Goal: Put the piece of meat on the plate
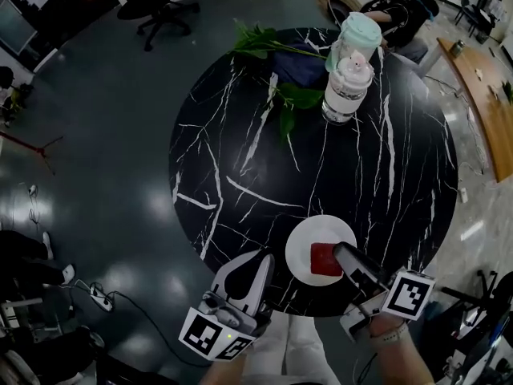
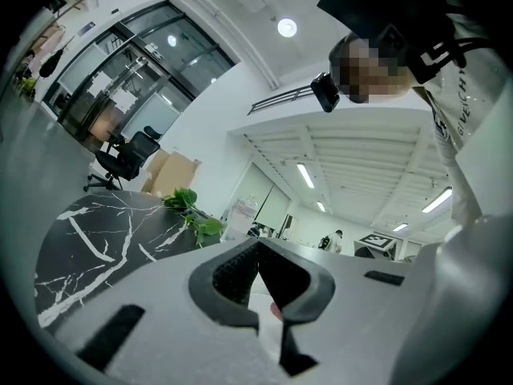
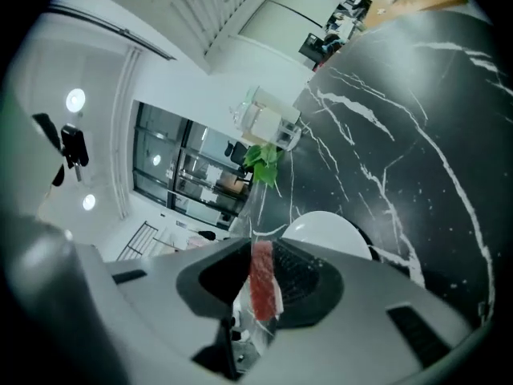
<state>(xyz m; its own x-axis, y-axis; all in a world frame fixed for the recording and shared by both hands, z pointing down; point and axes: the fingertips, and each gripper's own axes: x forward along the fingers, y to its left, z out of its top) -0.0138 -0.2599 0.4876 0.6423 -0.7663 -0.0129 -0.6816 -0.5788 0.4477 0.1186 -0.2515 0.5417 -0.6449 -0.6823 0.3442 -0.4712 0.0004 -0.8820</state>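
A white plate (image 1: 303, 251) sits near the front edge of the round black marble table (image 1: 240, 159). The red piece of meat (image 1: 323, 259), in clear wrap, is over the plate's right half. My right gripper (image 1: 343, 255) is shut on it. In the right gripper view the meat (image 3: 260, 283) stands on edge between the jaws of the right gripper (image 3: 260, 251), with the plate (image 3: 329, 227) just beyond. I cannot tell whether the meat touches the plate. My left gripper (image 1: 260, 263) is left of the plate at the table edge. It is shut (image 2: 256, 251) and holds nothing.
At the table's far side stand a clear bottle (image 1: 348, 87) and a teal-lidded cup (image 1: 359, 34). Beside them lie green leaves (image 1: 292, 96) and a dark cloth (image 1: 298, 66). An office chair (image 1: 160, 10) stands on the floor at the far left. A wooden bench (image 1: 481, 95) is at the right.
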